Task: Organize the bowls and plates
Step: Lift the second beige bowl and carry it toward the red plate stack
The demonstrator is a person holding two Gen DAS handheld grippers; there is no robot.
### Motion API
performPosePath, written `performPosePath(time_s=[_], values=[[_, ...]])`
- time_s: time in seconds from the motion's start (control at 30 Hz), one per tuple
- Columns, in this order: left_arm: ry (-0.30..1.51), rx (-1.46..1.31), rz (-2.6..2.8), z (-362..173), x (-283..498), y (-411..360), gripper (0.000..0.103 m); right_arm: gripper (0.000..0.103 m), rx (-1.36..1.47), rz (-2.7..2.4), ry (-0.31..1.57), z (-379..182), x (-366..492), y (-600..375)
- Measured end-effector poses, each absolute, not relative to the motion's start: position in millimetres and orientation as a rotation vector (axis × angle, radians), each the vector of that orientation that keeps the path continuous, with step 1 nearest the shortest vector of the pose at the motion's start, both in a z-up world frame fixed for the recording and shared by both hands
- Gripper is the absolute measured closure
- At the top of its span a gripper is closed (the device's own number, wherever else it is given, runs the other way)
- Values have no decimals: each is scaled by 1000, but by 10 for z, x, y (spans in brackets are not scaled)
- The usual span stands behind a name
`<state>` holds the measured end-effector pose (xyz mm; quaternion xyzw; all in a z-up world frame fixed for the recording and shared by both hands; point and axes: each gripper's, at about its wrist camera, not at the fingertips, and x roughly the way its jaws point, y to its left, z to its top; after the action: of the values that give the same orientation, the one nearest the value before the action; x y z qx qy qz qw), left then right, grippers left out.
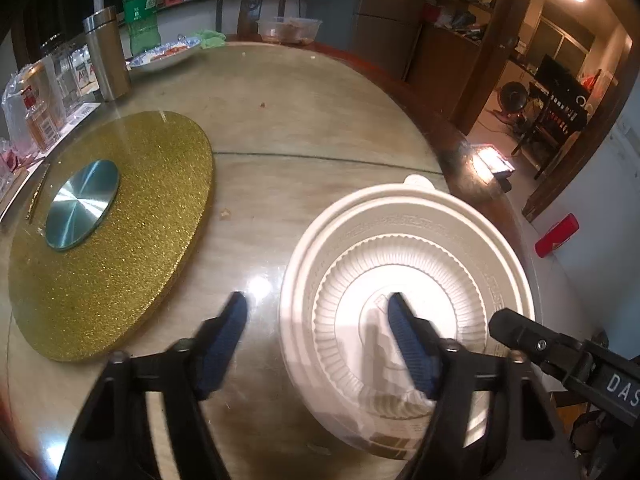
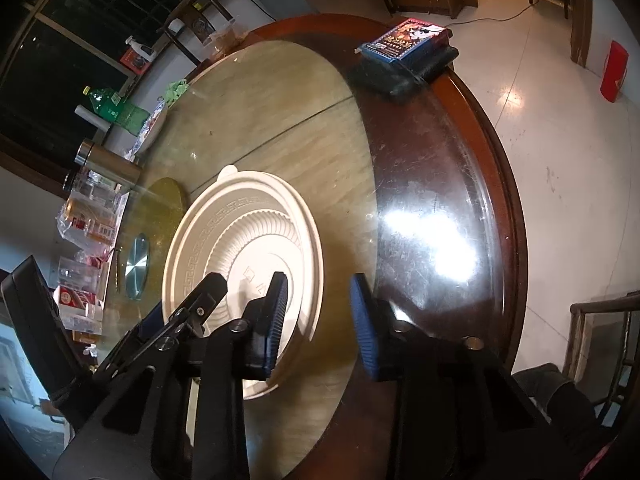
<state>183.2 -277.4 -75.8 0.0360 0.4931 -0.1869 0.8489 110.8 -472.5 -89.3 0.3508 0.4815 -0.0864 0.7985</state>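
A: Since the white ribbed dish (image 1: 404, 280) looks like thin moulded plastic, I judge it light and a little flexible, not fragile like china. Do you agree?

B: Yes, and probably slippery on the glass of the bench (image 1: 304, 120). It lies directly in front of both tools, flat on the bench. I cannot tell if it is a lid or an upturned bowl.

A: Where to take hold?

B: At the rim, I think. The rim is a thin raised edge which 2 fingers can pinch from above and below. The small tab on the far edge, away from the tools, is another place. The ribbed middle gives nothing to grip.

A: How are the tools?

B: The left tool (image 1: 318, 344) is spread wide; its right finger is over the centre of the dish, its left finger over bare bench beside the dish. The right tool (image 2: 320, 320) is spread too; the near rim of the dish lies in the gap, 1 finger over the dish, 1 outside it. Neither pinches anything.

A: And the count?

B: 1 white dish close to the tools. Far ahead of the left tool, 1 blue-patterned plate (image 1: 166, 54) with food and 1 clear container (image 1: 289, 29). To the left of that tool, 1 gold turntable (image 1: 112, 232).
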Motion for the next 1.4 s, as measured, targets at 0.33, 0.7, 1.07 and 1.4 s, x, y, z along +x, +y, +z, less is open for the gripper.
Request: performPosePath(time_s=[0.33, 0.7, 1.07, 1.4], values=[[1071, 110, -389, -849, 1847, -2772, 81, 91, 717, -180, 1028, -877, 1131, -4625], [1027, 124, -361, -692, 1749, -2555, 82, 91, 700, -120, 1006, -791, 1084, -4433], [1007, 109, -270, -585, 1639, -2066, 82, 91, 659, 1, 1007, -693, 1127, -3960], [983, 62, -152, -481, 1475, -1353, 82, 91, 586, 141, 1029, -618, 1223, -3276]])
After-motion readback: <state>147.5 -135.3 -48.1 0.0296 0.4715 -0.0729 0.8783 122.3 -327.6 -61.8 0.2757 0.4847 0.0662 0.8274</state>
